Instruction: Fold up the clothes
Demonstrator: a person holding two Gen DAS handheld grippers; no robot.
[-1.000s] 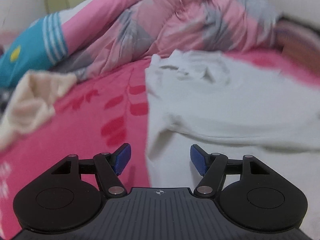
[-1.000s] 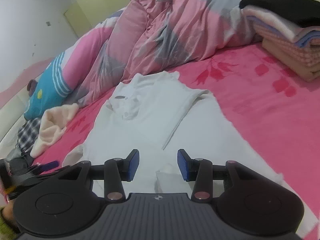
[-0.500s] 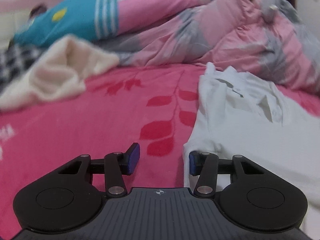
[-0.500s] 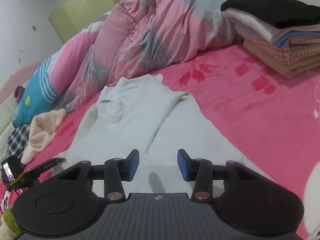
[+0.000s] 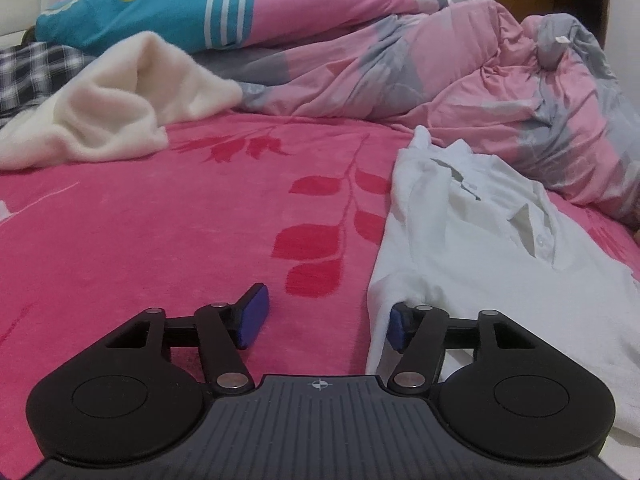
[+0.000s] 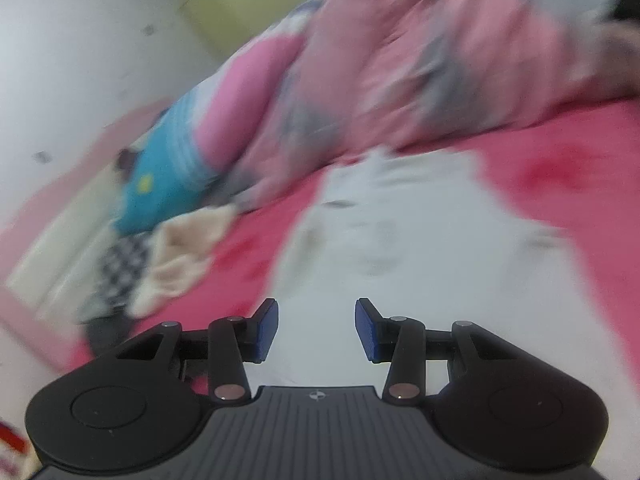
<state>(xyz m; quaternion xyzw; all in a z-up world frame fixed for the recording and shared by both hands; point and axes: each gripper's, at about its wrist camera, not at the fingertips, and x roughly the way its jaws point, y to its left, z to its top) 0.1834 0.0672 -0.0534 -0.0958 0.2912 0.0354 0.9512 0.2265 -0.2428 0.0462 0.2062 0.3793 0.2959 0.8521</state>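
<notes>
Jaws opening, left gripper (image 5: 324,318) at white shirt (image 5: 472,248) edge.

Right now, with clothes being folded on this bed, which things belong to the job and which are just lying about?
Job:
white shirt
left gripper, its jaws opening at the shirt's edge
right gripper

Lying about:
cream fleece
quilt
blue pillow
checked cloth

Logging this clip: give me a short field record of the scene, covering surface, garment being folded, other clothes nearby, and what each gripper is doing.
surface: pink bedspread with red leaf print
garment: white collared shirt, spread flat, collar toward the duvet
other clothes: cream fleece and checked cloth, unfolded, at left
left gripper: jaws opening at shirt's edge, nothing gripped
right gripper: open above shirt, view blurred
</notes>
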